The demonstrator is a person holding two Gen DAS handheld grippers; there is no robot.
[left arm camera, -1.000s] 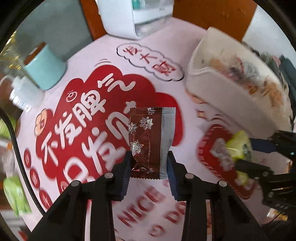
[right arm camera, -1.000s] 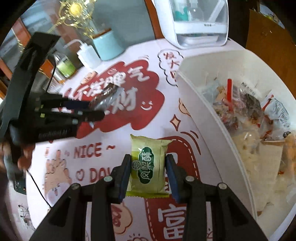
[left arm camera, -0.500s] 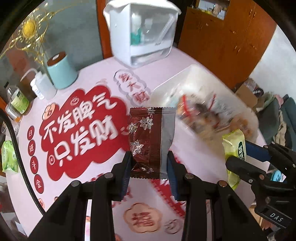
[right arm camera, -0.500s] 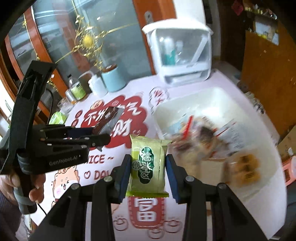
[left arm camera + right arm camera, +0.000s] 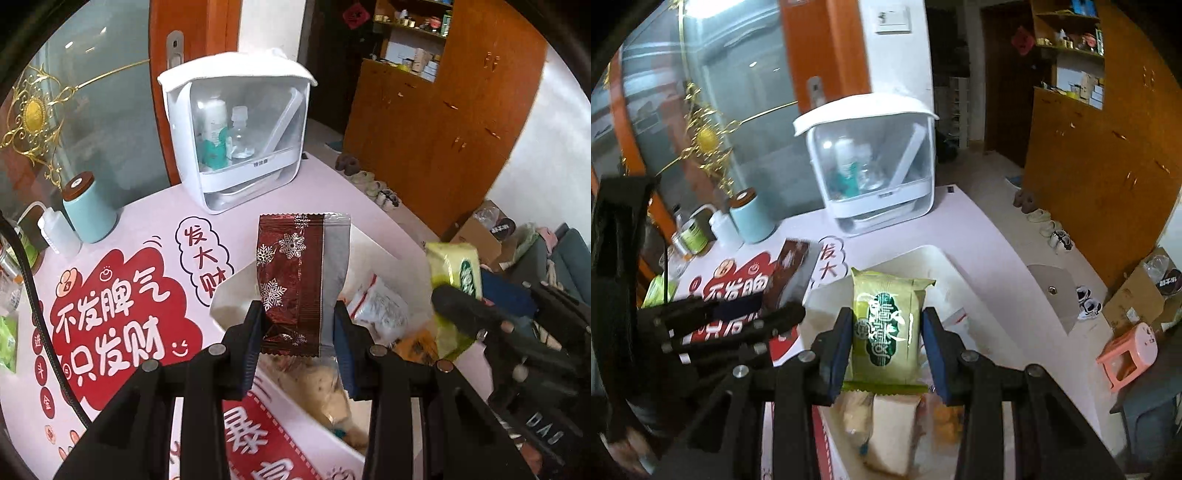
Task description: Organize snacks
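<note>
The left gripper [image 5: 299, 339] has its black fingers with blue pads closed partway onto a dark-red foil snack packet printed with silver snowflakes [image 5: 295, 284], pinching its lower part from both sides. The packet stands upright in the air above the near corner of a white rectangular plastic bin [image 5: 236, 295] that already holds a jumble of wrapped snacks.

The right gripper [image 5: 886, 343] is likewise closed partway on a light-green pillow-shaped snack packet with a dark-green oval label [image 5: 886, 325] — its pads press the packet's two side edges, and the packet is held upright over the same white bin [image 5: 938, 258]. In the left wrist view this green packet [image 5: 456, 273] shows at about 3 o'clock, gripped in the other tool. In the right wrist view the red packet [image 5: 790, 269] appears at about 9 o'clock, blurred, in the left gripper's fingers.

The bin sits on a pale-pink tablecloth with big red cartoon patches and white Chinese lettering [image 5: 110, 314]. At 12 o'clock on the table stands a white box-shaped organizer with a clear front [image 5: 236, 136], bottles inside it. At 10 o'clock stands a light-blue cylindrical canister with a brown lid [image 5: 88, 210], and just beside it a small white squeeze bottle [image 5: 59, 232]. Wooden cabinets [image 5: 461, 122] fill the room's far side — around 1 to 2 o'clock.
</note>
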